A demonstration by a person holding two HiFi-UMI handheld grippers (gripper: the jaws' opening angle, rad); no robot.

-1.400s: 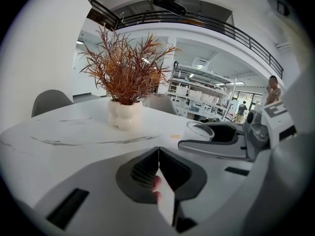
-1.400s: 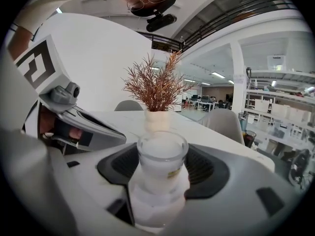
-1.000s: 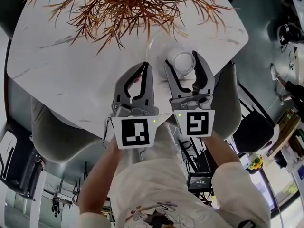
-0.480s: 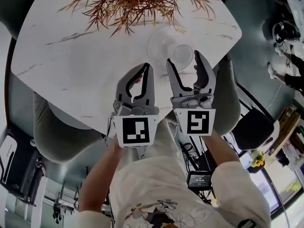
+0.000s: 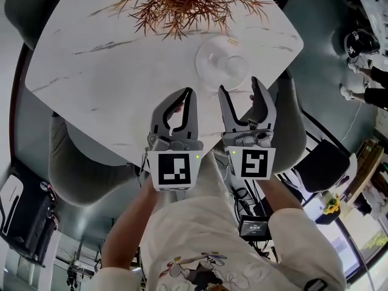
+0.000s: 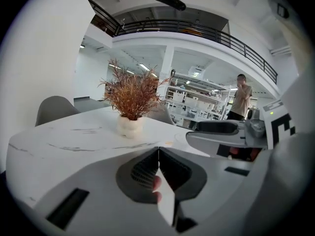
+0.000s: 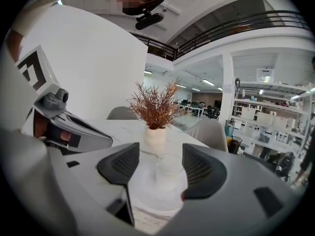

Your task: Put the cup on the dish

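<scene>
A clear glass cup (image 5: 233, 65) stands upright on a clear glass dish (image 5: 209, 59) at the right side of the white marble table. In the right gripper view the cup (image 7: 169, 167) and the dish (image 7: 147, 191) lie just beyond the jaws. My right gripper (image 5: 240, 87) is open and empty, a little nearer the table edge than the dish. Beside it on the left, my left gripper (image 5: 185, 96) is shut, with nothing between its fingers. Its jaws meet in the left gripper view (image 6: 158, 154).
A dried reddish plant (image 5: 182, 2) in a white vase (image 7: 155, 137) stands at the table's far side, behind the dish. Grey chairs (image 5: 79, 162) surround the table (image 5: 103, 83). The right gripper's side (image 6: 221, 132) shows in the left gripper view, and a person (image 6: 241, 97) stands far off.
My right gripper's open jaws were around the cup one second ago; they have since drawn back toward the table edge, leaving the cup on the dish. The left gripper stayed shut.
</scene>
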